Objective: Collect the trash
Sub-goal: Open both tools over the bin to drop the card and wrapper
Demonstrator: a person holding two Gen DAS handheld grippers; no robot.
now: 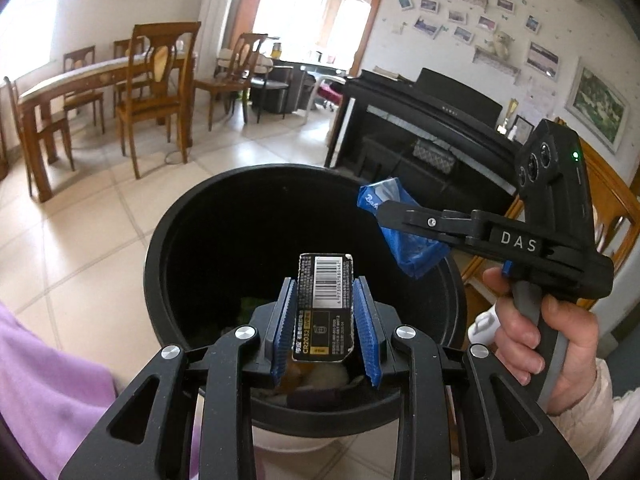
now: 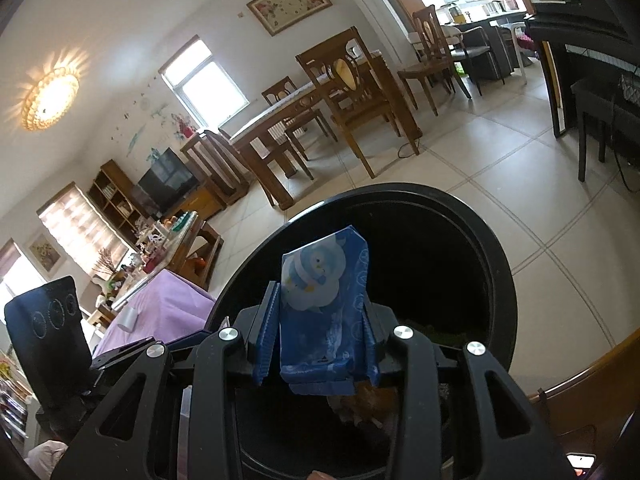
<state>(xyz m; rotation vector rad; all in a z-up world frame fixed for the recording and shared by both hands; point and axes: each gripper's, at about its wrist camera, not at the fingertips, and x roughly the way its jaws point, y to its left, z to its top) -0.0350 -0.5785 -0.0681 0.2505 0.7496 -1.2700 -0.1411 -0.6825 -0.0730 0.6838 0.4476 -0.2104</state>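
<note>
The battery card (image 1: pixel 325 306) is being held clamped in the left gripper (image 1: pixel 325 320) above the open bin (image 1: pixel 160 248). The blue tissue pack (image 2: pixel 326 312) is being pinched by the right gripper (image 2: pixel 320 344) over the same bin. Both jaws should be opened only while the items are being kept well inside the rim.

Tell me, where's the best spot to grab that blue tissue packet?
Probably across its narrow middle, coming from its bottom end, pads on the two long sides. The blue tissue packet is long, flat and squashy; the right hand-held gripper holds it that way over the black bin.
</note>
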